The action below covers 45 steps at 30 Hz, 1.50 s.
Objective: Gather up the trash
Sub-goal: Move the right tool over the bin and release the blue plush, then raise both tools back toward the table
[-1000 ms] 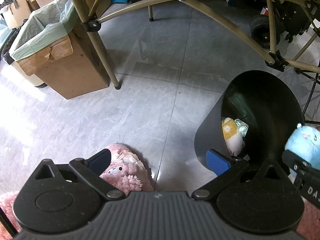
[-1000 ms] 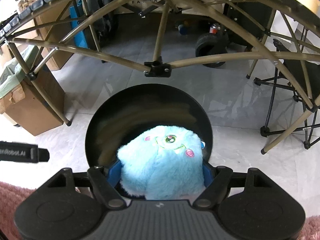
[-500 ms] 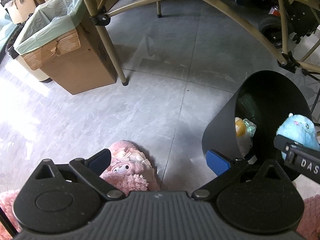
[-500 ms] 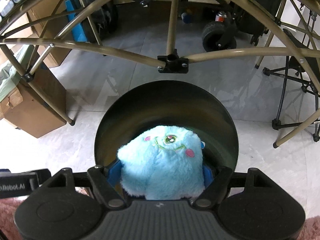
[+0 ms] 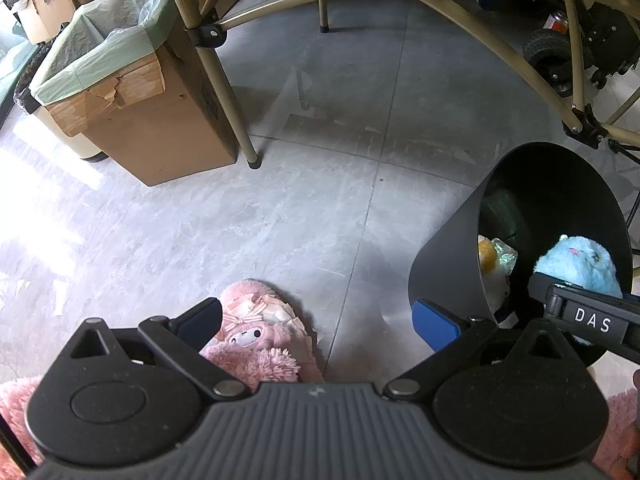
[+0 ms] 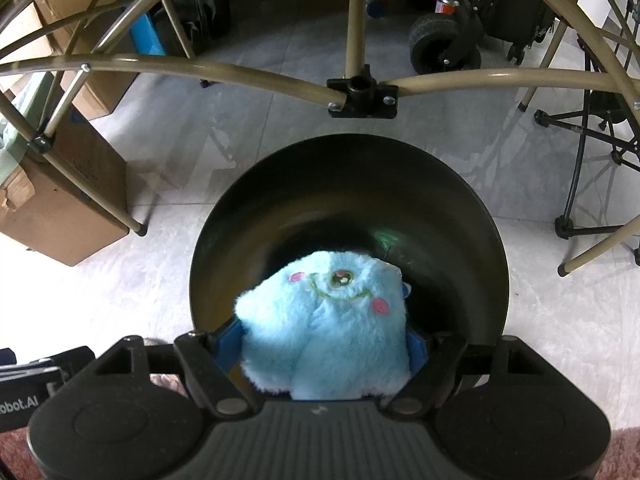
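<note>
Right gripper (image 6: 326,344) clamps a fluffy, one-eyed blue plush (image 6: 324,328) over the black bin (image 6: 348,176); left gripper (image 5: 320,320) spread apart.

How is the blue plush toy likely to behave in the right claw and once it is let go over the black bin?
The blue plush toy looks soft: its fur bulges past the right claw, so it probably squashes rather than slips. It seems light for its size. Released over the black bin, it would likely drop limply without rolling.

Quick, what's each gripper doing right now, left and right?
Left gripper: open, holding nothing.
Right gripper: closed on the blue plush toy, over the black bin.
</note>
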{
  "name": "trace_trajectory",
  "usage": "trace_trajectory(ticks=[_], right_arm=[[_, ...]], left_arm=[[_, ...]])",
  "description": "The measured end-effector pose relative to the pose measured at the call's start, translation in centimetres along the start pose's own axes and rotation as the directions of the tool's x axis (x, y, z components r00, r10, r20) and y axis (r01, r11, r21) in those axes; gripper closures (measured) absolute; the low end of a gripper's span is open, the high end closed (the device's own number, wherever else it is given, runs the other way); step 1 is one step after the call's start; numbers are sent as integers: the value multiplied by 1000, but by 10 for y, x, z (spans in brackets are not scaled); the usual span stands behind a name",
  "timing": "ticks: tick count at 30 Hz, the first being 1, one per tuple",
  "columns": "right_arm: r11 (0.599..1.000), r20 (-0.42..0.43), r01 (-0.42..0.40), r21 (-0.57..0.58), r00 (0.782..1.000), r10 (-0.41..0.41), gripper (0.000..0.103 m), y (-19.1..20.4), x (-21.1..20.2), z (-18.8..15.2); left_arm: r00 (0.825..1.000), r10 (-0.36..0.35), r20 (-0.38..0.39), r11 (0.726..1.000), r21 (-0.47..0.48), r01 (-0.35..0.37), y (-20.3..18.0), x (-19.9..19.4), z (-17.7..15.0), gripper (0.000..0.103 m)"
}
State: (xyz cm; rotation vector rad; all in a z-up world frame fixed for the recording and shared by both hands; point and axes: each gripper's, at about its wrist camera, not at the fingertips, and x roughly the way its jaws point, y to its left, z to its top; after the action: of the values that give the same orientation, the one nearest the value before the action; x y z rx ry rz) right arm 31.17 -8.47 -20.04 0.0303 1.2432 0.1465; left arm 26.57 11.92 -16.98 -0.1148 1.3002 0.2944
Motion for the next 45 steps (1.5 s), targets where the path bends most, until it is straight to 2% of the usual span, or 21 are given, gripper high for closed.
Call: trace_trajectory(ticks=[1, 8, 34, 41, 45], right_arm=[[1000, -1, 1, 3, 1000, -1, 25, 0, 0, 0], [1000, 21, 6, 2, 1000, -7, 3, -4, -4, 2], [1000, 61, -3, -17, 998, 5, 0, -8, -18, -4], [999, 110, -22, -24, 994, 24, 0, -16, -36, -8], [999, 144, -39, -30, 989, 43, 0, -23, -52, -12]], left_arm=[[1000, 0, 0, 1000, 1, 0, 0, 0, 0, 0], [1000, 1, 2, 1000, -2, -1, -1, 0, 0, 0], [1000, -4, 18, 1000, 5, 4, -3, -6, 1, 0], [997, -22, 79, 1000, 12, 21, -4, -20, -2, 0], [989, -68, 129, 998, 15, 66, -4, -33, -2, 0]])
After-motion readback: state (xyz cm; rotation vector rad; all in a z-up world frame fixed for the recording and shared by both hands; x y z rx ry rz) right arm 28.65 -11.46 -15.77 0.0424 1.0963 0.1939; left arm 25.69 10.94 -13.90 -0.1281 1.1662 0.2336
